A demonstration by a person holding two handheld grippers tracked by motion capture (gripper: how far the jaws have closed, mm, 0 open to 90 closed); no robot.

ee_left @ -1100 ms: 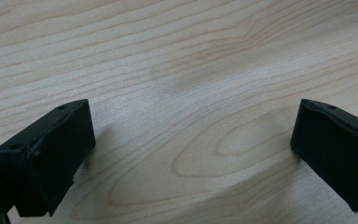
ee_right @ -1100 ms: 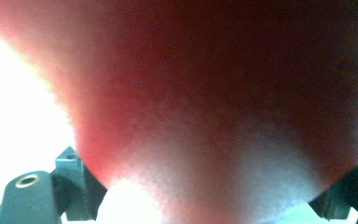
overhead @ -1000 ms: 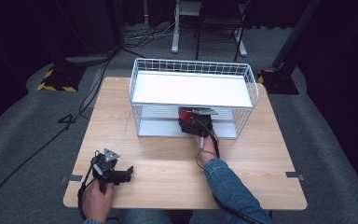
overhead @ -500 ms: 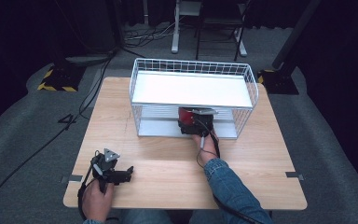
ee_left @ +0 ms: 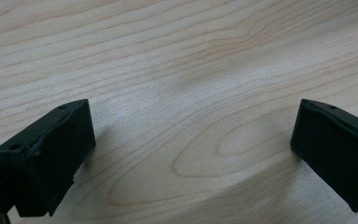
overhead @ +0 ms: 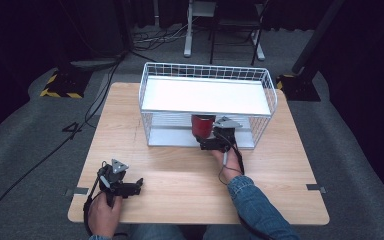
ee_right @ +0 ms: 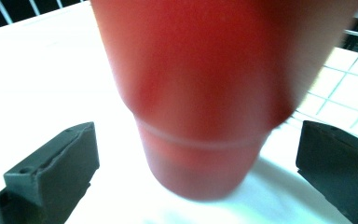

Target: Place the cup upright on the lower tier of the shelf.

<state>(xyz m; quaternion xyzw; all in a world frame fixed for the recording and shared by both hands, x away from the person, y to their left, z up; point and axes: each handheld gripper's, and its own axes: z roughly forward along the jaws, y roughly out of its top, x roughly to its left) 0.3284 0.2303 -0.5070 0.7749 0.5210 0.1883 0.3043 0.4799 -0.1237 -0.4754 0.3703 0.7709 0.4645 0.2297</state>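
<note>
Red cup (ee_right: 200, 107) stands on rack (overhead: 207, 97) lower shelf, prob. just set down: R gripper (ee_right: 198, 172) jaws just opened, straddling it w/o contact; L gripper (ee_left: 186, 154) open, idle near table (overhead: 180, 175) front edge, well clear of rack.

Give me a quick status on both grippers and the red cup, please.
Right gripper open, jaws just opened, fingers clear of red cup. Cup upright on lower shelf of wire rack. Left gripper open over table. Nothing in the way.

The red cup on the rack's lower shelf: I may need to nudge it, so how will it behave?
The red cup narrows to a small base, so a high push would probably tip it. Its smooth wall looks slippery. On the white shelf it likely slides easily.
</note>
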